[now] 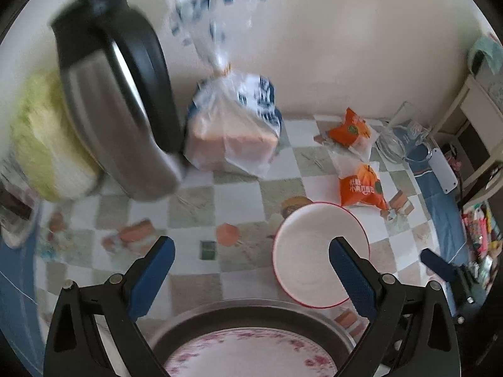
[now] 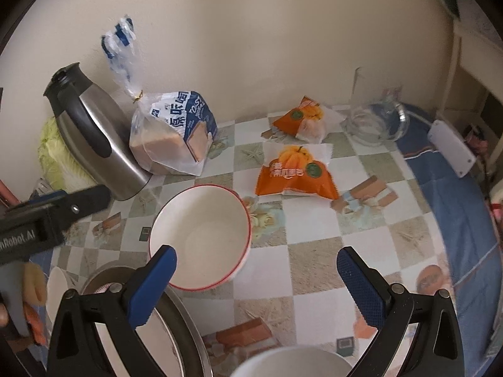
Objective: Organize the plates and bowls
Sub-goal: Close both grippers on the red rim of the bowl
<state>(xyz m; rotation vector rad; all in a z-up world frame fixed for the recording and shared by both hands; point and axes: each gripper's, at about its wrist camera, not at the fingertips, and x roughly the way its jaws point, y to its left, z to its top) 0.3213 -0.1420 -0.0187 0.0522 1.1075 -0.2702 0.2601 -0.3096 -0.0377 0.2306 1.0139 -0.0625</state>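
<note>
Both grippers were released, with nothing between the jaws. The left gripper [image 1: 251,257] hung over the table [image 1: 195,201], and the red-rimmed bowl [image 1: 314,251] stood just ahead of its right finger, partly behind that finger's tip. In the right wrist view the same bowl [image 2: 201,235] sat ahead and to the left of the right gripper [image 2: 256,267], its near rim touching or just behind the left finger (I could not tell which).

A flowered plate [image 1: 251,358] lay in a dark round tray [image 1: 251,311] directly under the left jaws, and another white bowl [image 2: 292,361] showed below the right jaws.

The bowl looked like glazed ceramic, i.e. stiff, smooth, prob. slippery, fragile and not very light. I judged the best hold was on the rim wall, one finger inside and one outside, w/ a firm and gentle squeeze, then a straight lift.
</note>
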